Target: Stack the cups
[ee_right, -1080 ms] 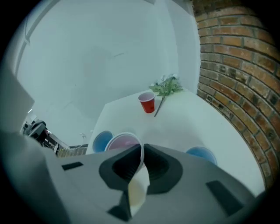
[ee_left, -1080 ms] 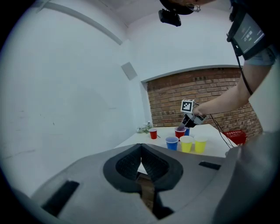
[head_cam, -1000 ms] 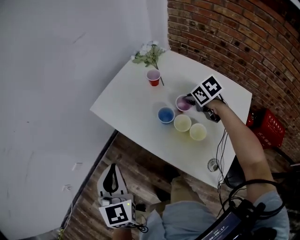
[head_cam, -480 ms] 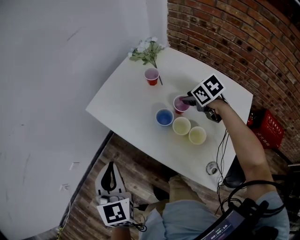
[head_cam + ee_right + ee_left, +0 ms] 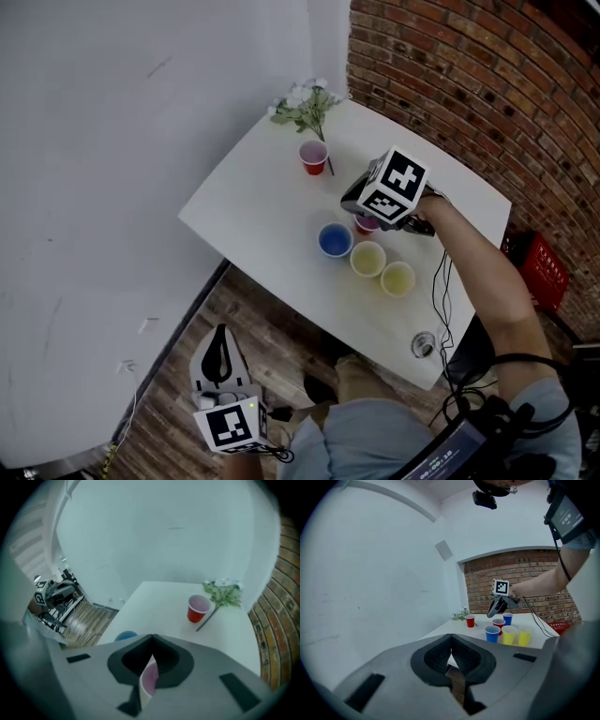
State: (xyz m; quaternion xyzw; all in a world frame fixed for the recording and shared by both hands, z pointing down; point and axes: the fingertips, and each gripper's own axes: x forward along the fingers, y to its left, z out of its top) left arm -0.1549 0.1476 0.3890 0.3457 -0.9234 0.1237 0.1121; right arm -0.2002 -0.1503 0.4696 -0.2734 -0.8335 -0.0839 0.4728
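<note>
Jaws of the right claw [image 5: 151, 654] have just been closing and now pinch the rim of a red cup [image 5: 149, 680] between them. Just beside that claw, a blue cup [image 5: 335, 240] and two yellow cups [image 5: 367, 259] stand on the surface [image 5: 262, 202]. Left claw [image 5: 451, 645], well apart, is clenched on nothing.

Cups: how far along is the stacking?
Done: nothing stacked yet. In hand: right gripper has just closed on a red cup's rim. To do: stack it with the blue cups, yellow cups and far red cup. Left gripper shut, empty, off the table.
</note>
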